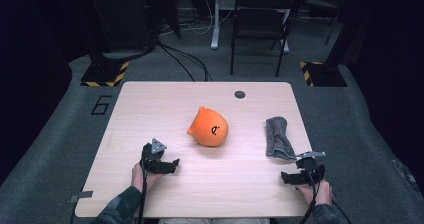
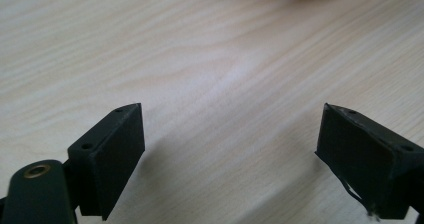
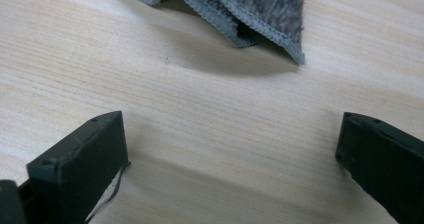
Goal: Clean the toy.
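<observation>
One orange plush toy (image 1: 208, 127) lies on one wooden worktop (image 1: 150, 109). One grey towel (image 1: 278, 137) lies there too. Two grippers: the left gripper (image 1: 170, 165) and the right gripper (image 1: 290, 176). One folding chair (image 1: 260, 14) stands behind, and two striped stand bases (image 1: 105, 74).

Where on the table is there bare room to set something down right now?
The far strip of the light wooden table, beyond the orange round plush toy, is bare apart from a small dark round hole. The near middle, between the left tool and right tool, is bare too. Crowded: around the folded grey towel.
</observation>
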`<action>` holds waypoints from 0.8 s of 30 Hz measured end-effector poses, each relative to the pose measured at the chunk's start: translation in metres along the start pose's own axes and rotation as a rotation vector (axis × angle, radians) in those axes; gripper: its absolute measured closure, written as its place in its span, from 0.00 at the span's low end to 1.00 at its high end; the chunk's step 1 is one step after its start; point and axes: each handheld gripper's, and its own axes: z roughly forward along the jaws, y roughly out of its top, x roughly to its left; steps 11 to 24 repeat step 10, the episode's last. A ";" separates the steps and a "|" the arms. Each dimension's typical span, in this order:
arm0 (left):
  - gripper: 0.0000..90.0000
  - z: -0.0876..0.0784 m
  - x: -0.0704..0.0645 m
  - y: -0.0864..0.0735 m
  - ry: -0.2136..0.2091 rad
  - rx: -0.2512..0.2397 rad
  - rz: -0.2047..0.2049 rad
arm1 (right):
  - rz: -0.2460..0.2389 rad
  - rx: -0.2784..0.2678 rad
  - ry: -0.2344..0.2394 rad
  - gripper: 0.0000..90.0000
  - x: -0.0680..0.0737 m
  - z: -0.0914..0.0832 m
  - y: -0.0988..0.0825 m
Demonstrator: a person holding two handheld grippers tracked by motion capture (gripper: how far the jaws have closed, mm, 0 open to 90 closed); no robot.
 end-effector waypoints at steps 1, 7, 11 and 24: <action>0.09 0.001 0.001 -0.001 -0.001 0.001 -0.006 | 0.005 0.001 -0.001 0.00 -0.001 -0.001 -0.001; 0.06 0.004 0.004 -0.001 -0.002 -0.014 -0.004 | -0.019 -0.075 0.016 0.00 -0.005 -0.001 -0.010; 0.06 0.005 0.005 0.000 -0.011 -0.016 0.003 | -0.015 -0.112 0.017 0.00 -0.005 -0.001 -0.014; 0.06 0.005 0.005 0.000 -0.011 -0.016 0.003 | -0.015 -0.112 0.017 0.00 -0.005 -0.001 -0.014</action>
